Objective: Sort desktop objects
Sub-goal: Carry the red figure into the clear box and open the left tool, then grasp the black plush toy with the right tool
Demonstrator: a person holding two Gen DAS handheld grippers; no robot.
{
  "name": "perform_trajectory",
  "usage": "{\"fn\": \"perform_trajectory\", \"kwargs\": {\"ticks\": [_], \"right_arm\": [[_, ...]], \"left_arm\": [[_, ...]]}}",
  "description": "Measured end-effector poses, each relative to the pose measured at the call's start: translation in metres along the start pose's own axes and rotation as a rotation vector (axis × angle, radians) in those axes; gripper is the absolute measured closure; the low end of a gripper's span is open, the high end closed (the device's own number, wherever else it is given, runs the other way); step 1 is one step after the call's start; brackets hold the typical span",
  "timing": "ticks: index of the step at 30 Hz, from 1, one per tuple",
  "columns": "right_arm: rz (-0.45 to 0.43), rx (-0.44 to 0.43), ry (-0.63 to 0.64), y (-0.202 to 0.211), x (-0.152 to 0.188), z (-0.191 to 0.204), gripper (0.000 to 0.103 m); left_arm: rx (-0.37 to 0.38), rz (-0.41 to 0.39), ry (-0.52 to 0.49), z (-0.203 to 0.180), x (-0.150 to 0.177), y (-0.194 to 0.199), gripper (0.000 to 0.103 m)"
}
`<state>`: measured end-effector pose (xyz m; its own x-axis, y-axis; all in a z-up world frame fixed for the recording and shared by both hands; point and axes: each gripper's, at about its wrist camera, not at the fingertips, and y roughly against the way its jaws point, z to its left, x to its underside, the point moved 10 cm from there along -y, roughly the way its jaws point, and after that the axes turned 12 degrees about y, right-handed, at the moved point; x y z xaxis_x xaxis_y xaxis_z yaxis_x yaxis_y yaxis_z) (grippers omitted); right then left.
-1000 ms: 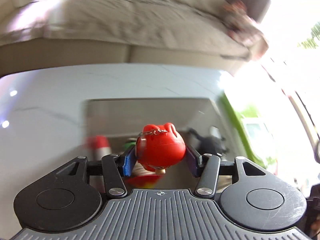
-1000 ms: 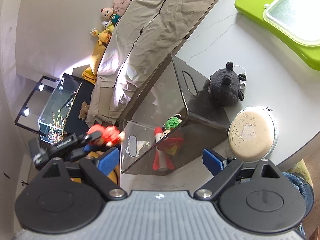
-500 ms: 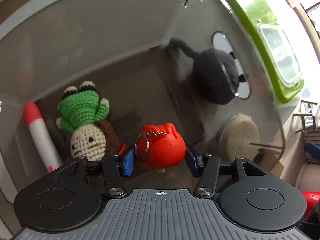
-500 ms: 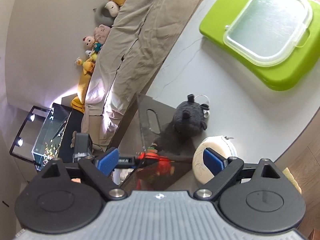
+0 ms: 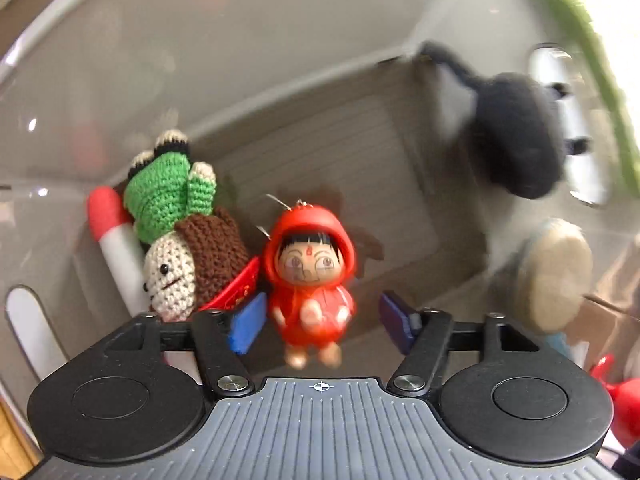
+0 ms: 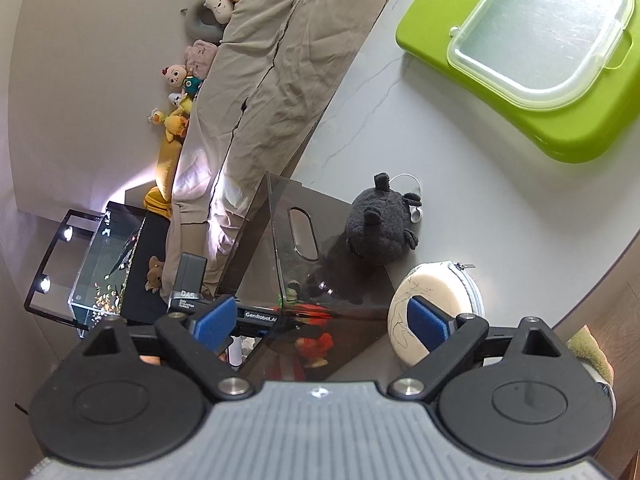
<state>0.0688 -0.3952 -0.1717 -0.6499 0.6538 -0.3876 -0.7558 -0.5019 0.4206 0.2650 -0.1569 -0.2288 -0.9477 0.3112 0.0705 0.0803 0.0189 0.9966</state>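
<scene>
With the left hand-held gripper (image 5: pixel 318 318) spread open around the red hooded figure (image 5: pixel 310 276) inside the smoky bin (image 6: pixel 320 248), lifting straight up should avoid snagging it, while the right hand-held gripper (image 6: pixel 320 322) hovers open, empty.

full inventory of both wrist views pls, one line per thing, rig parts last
smoky clear bin: 1, grey tinted, on the table by its sofa-side edge
red-hooded figure keychain: 1, red, in the bin, between the left tongs' pads, apparently touching neither
crochet doll: 1, green, brown, cream, in the bin, upside down
marker: 1, white with red cap, in the bin beside the doll
dark plush: 1, charcoal, on the table against the bin's outside
round pouch: 1, cream, zipped, on the table near the plush
tray: 1, lime green, far table end
container lid: 1, clear, on the tray
table: 1, pale grey marble
left tongs: open, inside the bin
right tongs: open, holding nothing
</scene>
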Motion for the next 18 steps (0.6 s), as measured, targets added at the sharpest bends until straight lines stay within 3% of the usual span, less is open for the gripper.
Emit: {"fn": "perform_trajectory", "kwargs": {"ticks": [5,7,11,13,18], "right_arm": [[-0.011,0.134,0.162,-0.01,-0.018,0.005,0.004],[-0.007,0.186,0.262,-0.021,-0.028,0.009,0.004],[0.044,0.195,0.383,-0.065,-0.041,0.01,0.005],[0.064,0.204,0.353,-0.086,-0.044,0.0,0.005],[0.071,0.236,0.166,-0.127,-0.049,-0.031,0.005]], "left_arm": [[0.142,-0.222,0.054,0.01,0.016,0.078,0.01],[0.187,-0.344,0.064,0.014,0.035,0.109,0.01],[0.248,-0.535,0.059,0.016,0.091,0.146,0.006],[0.292,-0.558,0.096,0.019,0.113,0.149,0.005],[0.404,-0.508,0.261,0.031,0.145,0.135,0.004]]}}
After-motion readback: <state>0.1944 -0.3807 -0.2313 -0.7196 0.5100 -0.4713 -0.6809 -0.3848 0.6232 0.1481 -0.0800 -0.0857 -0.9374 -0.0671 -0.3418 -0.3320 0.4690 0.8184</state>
